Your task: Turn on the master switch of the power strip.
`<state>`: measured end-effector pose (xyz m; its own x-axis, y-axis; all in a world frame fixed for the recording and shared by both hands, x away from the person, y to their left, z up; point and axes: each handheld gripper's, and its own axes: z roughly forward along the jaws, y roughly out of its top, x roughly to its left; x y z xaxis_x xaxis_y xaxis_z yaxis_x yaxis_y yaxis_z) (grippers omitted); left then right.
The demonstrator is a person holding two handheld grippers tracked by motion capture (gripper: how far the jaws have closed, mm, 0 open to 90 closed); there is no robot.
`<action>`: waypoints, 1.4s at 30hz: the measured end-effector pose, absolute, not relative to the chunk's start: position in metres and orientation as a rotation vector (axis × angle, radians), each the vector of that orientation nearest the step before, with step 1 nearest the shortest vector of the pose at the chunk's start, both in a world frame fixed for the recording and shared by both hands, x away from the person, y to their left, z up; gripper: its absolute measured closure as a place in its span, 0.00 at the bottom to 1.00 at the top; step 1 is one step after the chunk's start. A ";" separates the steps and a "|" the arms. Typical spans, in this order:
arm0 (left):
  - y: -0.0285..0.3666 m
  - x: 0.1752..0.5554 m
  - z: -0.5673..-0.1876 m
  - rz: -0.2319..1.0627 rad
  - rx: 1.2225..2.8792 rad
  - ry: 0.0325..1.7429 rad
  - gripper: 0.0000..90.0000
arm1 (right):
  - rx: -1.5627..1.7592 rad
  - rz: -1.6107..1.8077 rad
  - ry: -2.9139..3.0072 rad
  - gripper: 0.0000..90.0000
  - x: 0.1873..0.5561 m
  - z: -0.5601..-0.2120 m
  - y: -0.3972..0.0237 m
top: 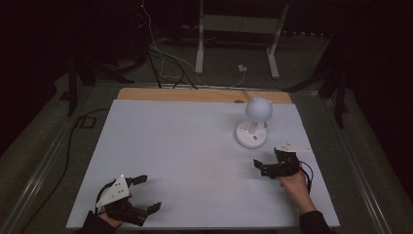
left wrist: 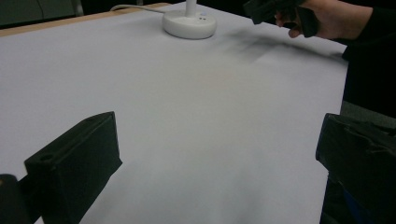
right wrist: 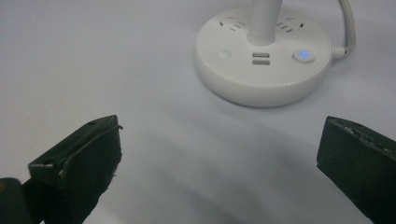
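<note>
Both tools spread wide: left tool [top: 146, 193] near table edge [top: 195, 227], right tool [top: 263, 165] beside lamp base [top: 252, 134].

A white sheet [top: 185, 161] covers the table, leaving a wooden strip [top: 195, 95] bare at the far edge. Beyond it, cables [top: 160, 58] lie on the floor left of a white stand [top: 238, 24].

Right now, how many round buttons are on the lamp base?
2 on the lamp base: a plain white button left of the stem, a blue-lit button right of it.
</note>
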<state>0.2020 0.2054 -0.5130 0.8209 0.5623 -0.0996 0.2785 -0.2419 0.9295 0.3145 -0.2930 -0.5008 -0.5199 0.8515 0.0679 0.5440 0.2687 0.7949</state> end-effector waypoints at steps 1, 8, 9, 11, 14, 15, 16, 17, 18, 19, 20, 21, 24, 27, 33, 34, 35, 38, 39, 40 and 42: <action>0.206 0.202 -0.513 0.302 1.837 0.638 0.00 | 1.268 1.135 2.172 0.00 0.312 -0.501 -0.294; 0.206 0.202 -0.513 0.305 1.832 0.640 0.00 | 1.259 1.126 2.164 0.00 0.291 -0.506 -0.300; 0.206 0.202 -0.513 0.305 1.832 0.639 0.00 | 1.259 1.129 2.169 0.00 0.288 -0.507 -0.301; 0.206 0.202 -0.513 0.304 1.835 0.640 0.00 | 1.252 1.123 2.179 0.00 0.283 -0.509 -0.303; 0.206 0.202 -0.513 0.302 1.829 0.646 0.00 | 1.235 1.087 2.189 0.00 0.275 -0.512 -0.303; 0.207 0.202 -0.513 0.305 1.829 0.646 0.00 | 1.234 1.086 2.186 0.00 0.273 -0.513 -0.304; 0.207 0.202 -0.513 0.307 1.829 0.649 0.00 | 1.238 1.085 2.189 0.00 0.270 -0.514 -0.305; 0.207 0.203 -0.513 0.308 1.831 0.651 0.00 | 1.238 1.081 2.188 0.00 0.268 -0.514 -0.306; 0.207 0.203 -0.514 0.308 1.833 0.651 0.00 | 1.238 1.076 2.181 0.00 0.267 -0.515 -0.307; 0.206 0.203 -0.514 0.307 1.834 0.650 0.00 | 1.235 1.076 2.179 0.00 0.265 -0.515 -0.308; 0.206 0.203 -0.514 0.306 1.834 0.649 0.00 | 1.231 1.070 2.180 0.00 0.263 -0.516 -0.309; 0.206 0.203 -0.514 0.306 1.836 0.649 0.00 | 1.228 1.057 2.173 0.00 0.261 -0.516 -0.309; 0.205 0.202 -0.514 0.306 1.840 0.646 0.00 | 1.230 1.054 2.172 0.00 0.255 -0.516 -0.313; 0.206 0.203 -0.514 0.306 1.840 0.650 0.00 | 1.231 1.051 2.182 0.00 0.248 -0.518 -0.315; 0.205 0.202 -0.514 0.304 1.840 0.651 0.00 | 1.232 1.033 2.177 0.00 0.231 -0.519 -0.321; 0.205 0.202 -0.514 0.304 1.841 0.651 0.00 | 1.237 1.026 2.174 0.00 0.228 -0.521 -0.323; 0.205 0.202 -0.514 0.304 1.841 0.649 0.00 | 1.244 1.016 2.169 0.00 0.226 -0.523 -0.324; 0.205 0.203 -0.514 0.301 1.842 0.649 0.00 | 1.251 0.972 2.175 0.00 0.224 -0.529 -0.328; 0.205 0.203 -0.514 0.302 1.844 0.648 0.00 | 1.256 0.969 2.179 0.00 0.224 -0.530 -0.329; 0.205 0.202 -0.514 0.303 1.845 0.647 0.00 | 1.258 0.973 2.177 0.00 0.225 -0.529 -0.330; 0.205 0.202 -0.514 0.303 1.845 0.646 0.00 | 1.254 0.982 2.163 0.00 0.225 -0.528 -0.330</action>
